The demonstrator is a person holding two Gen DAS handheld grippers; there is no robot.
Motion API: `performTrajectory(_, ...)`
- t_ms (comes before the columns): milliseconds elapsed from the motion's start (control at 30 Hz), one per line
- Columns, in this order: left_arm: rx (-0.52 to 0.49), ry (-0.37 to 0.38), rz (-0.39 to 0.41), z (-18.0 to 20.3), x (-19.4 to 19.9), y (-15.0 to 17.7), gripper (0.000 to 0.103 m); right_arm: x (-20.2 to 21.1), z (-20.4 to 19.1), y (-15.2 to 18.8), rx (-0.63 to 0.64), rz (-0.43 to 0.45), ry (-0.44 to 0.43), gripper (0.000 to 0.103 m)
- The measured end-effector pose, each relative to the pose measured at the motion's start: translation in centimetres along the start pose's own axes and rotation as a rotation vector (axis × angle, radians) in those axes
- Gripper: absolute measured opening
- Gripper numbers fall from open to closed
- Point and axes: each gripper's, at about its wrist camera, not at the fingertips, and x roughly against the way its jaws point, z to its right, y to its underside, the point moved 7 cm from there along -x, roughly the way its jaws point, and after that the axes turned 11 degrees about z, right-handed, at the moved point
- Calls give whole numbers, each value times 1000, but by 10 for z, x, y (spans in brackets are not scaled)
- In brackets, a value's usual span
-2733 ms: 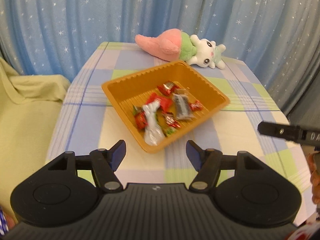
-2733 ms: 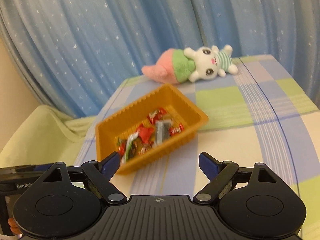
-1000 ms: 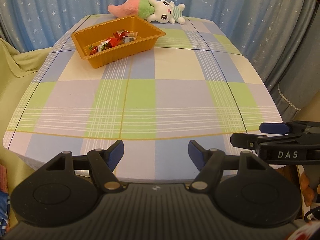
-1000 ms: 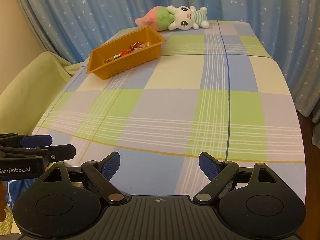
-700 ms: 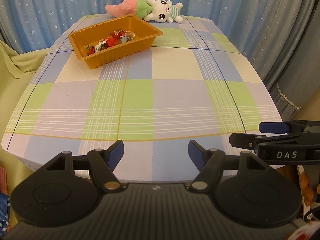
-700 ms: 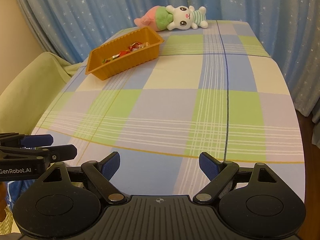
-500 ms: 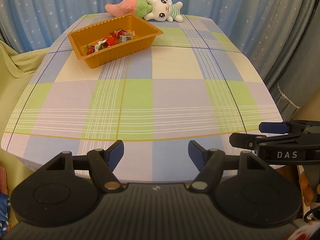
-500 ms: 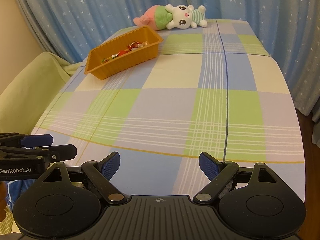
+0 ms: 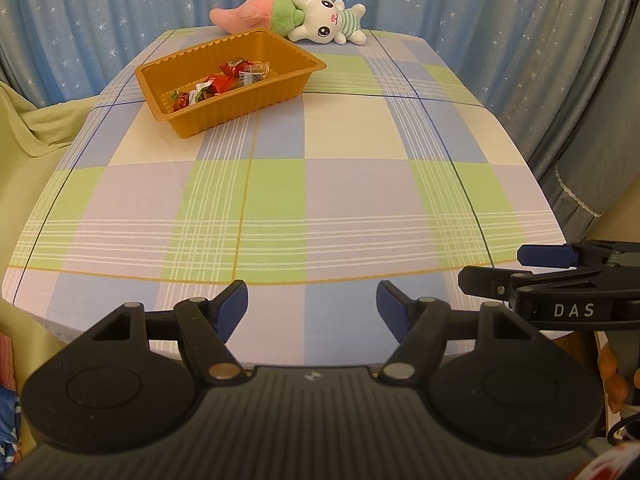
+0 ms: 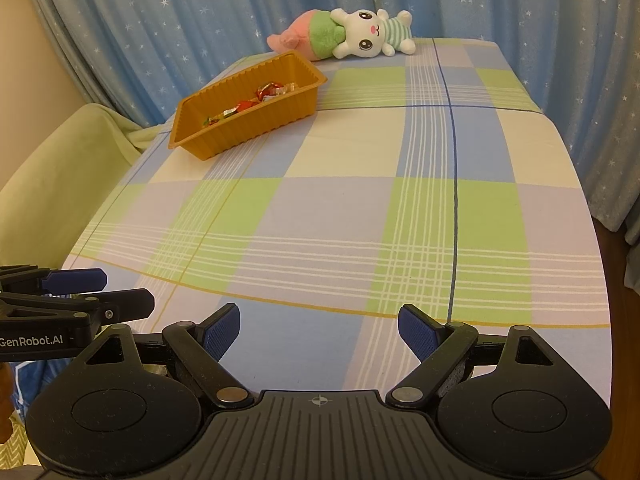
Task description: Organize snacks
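An orange plastic tray (image 9: 188, 120) (image 10: 224, 140) stands at the far left of the checked table, holding several wrapped snacks (image 9: 224, 80) (image 10: 264, 94) in red, silver and clear wrappers. My left gripper (image 9: 312, 306) hovers over the table's near edge, open, with nothing between its blue pads. My right gripper (image 10: 319, 330) is also at the near edge, open wider and empty. Each gripper shows at the side of the other's view: the right gripper (image 9: 552, 272) and the left gripper (image 10: 80, 296). Both are far from the tray.
A plush toy (image 9: 296, 20) (image 10: 348, 38) with a white rabbit face and pink tail lies at the table's far edge behind the tray. Blue star-patterned curtains (image 9: 100, 8) hang behind. A pale green covered seat (image 10: 52, 176) stands left of the table (image 9: 360, 200).
Since 2.7 s ago both grippers pulled far back from the tray to the table's near edge. Over the last second nothing has visibly moved.
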Motion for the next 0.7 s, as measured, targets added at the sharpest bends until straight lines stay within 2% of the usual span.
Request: performTrajectory(700, 7, -8, 0, -6, -1, -4, 69, -5, -6, -2, 8, -5, -11, 86)
